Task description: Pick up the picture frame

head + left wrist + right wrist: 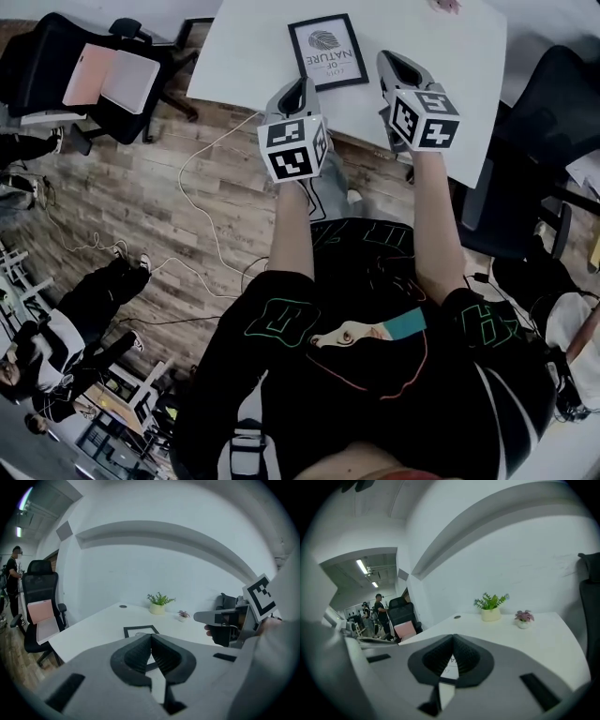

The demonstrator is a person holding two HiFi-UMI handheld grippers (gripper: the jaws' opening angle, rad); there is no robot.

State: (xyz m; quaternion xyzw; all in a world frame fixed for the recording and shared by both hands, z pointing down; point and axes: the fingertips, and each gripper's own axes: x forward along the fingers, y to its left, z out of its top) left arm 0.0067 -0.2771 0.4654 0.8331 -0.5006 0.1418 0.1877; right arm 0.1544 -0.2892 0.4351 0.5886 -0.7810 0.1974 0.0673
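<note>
The picture frame (pixel 327 52), black-edged with a white print, lies flat on the white table (pixel 244 56) near its front edge. My left gripper (pixel 298 87) hovers just short of the frame's near left corner, jaws shut and empty. My right gripper (pixel 390 60) is level with the frame's right side, a little apart from it, and is also shut on nothing. In the left gripper view the frame (pixel 134 631) lies just past the closed tips (pixel 151 635), and the right gripper (pixel 220 617) shows at the right. In the right gripper view the closed tips (pixel 453 637) hide most of the frame.
A green potted plant (pixel 158 604) and a small pink plant (pixel 182 616) stand at the table's far side. Black office chairs stand left (pixel 84 75) and right (pixel 525 178) of the table. White cables (pixel 202 187) trail over the wood floor. People stand at the far left (pixel 66 328).
</note>
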